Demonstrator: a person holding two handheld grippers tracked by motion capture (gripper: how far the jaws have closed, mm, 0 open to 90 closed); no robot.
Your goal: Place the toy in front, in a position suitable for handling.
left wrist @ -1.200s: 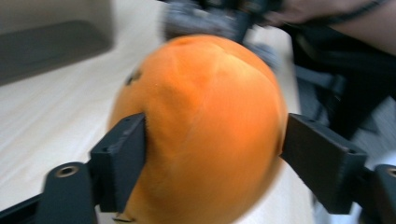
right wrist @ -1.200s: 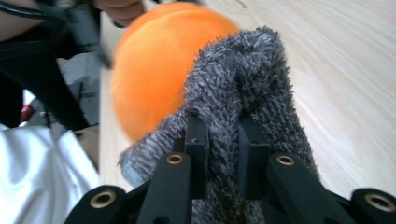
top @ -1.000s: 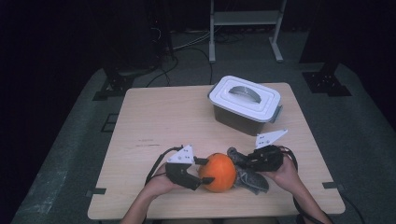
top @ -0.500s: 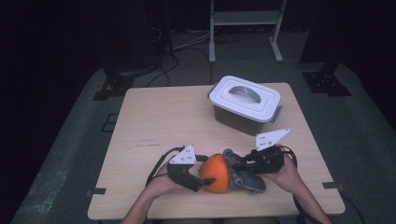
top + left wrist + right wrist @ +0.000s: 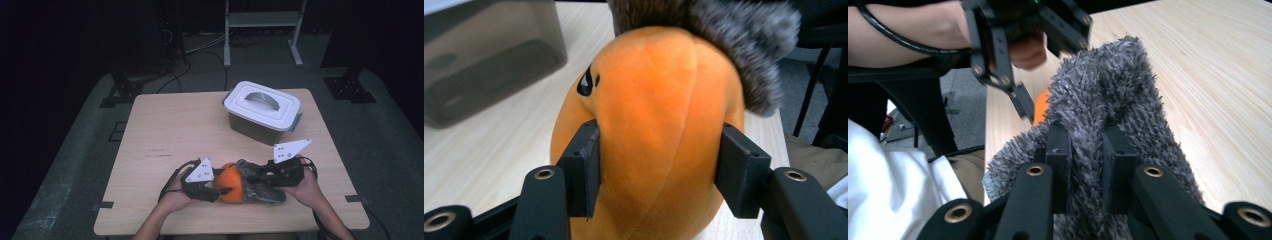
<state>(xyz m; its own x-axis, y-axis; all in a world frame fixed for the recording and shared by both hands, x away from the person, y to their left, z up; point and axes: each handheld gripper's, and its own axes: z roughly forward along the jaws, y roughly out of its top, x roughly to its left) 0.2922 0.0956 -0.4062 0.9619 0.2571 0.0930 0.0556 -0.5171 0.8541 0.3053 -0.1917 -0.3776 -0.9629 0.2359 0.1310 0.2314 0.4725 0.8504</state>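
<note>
Flanking the orange plush (image 5: 231, 183): lidded bin (image 5: 262, 111) well beyond.

A pale wooden table (image 5: 170, 130) with a light grain stands on a grey floor mat (image 5: 75, 165). Toward its far right corner sits a translucent grey storage box (image 5: 262, 112) with a white lid (a curved handle on top). Near the front edge an orange plush toy (image 5: 230, 184) with a grey fuzzy part (image 5: 265, 192) lies low over the wood, though contact with the tabletop cannot be told.
</note>
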